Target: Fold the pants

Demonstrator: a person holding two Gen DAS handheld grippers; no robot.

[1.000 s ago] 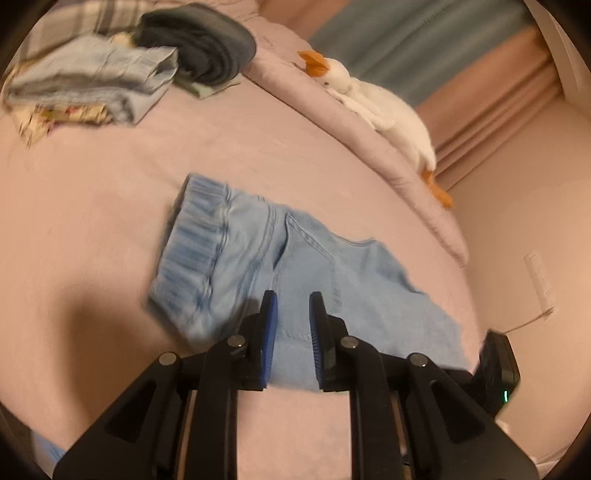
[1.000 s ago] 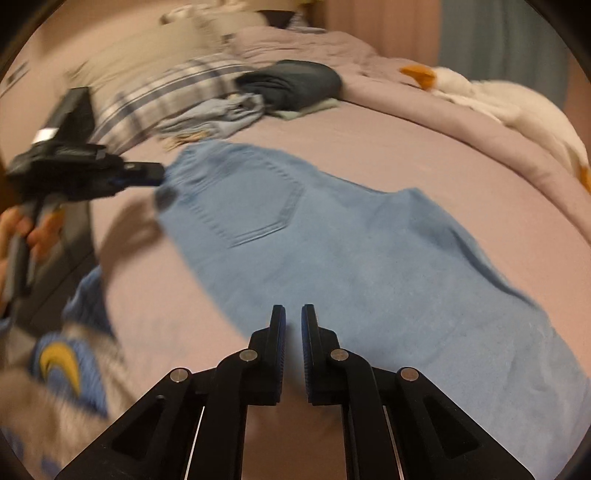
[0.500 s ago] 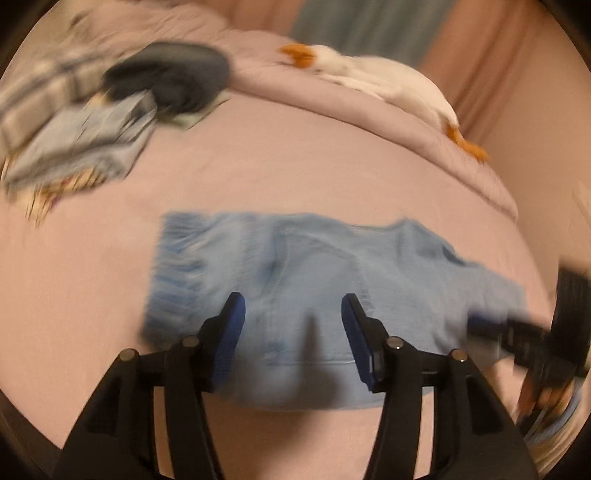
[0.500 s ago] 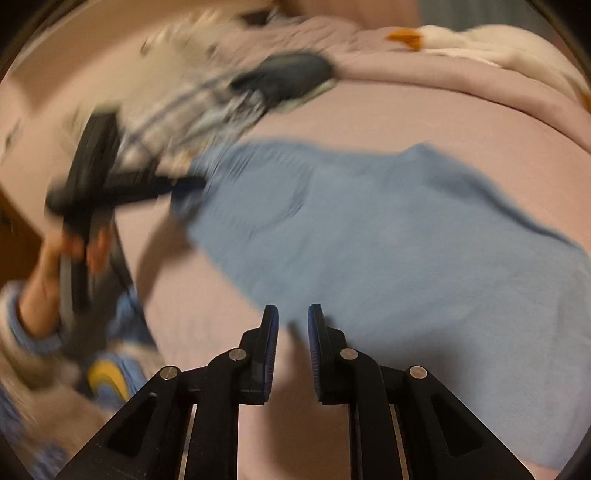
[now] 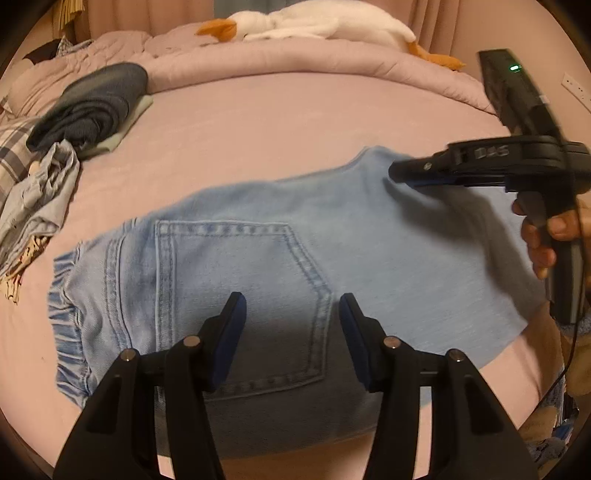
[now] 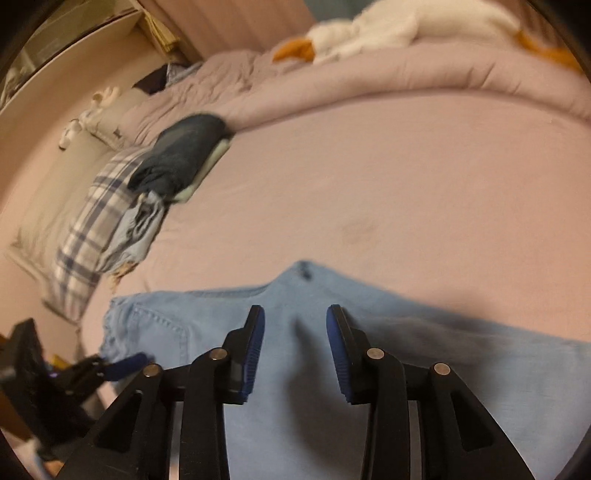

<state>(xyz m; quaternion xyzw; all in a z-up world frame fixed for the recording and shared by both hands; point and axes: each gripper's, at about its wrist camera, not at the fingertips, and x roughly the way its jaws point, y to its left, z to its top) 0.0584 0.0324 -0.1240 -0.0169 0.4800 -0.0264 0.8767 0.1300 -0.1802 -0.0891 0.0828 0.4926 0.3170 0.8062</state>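
Note:
Light blue denim pants (image 5: 258, 266) lie flat on the pink bed, back pocket up, elastic waistband at the left. My left gripper (image 5: 291, 314) is open and empty, hovering over the back pocket. My right gripper (image 6: 295, 325) is open and empty above the pants (image 6: 406, 369) near the crotch point. The right gripper also shows in the left wrist view (image 5: 402, 177), held from the right over the leg part. The left gripper shows at the lower left of the right wrist view (image 6: 133, 360).
A pile of folded dark and light clothes (image 5: 92, 99) and a plaid pillow (image 6: 92, 229) lie at the back left. A rolled pink duvet (image 5: 295, 59) with a white goose plush (image 5: 314, 22) runs along the far edge.
Both grippers have opened wider. The left gripper swung over the back pocket. The right gripper moved over the middle of the pants. The pants lie as before.

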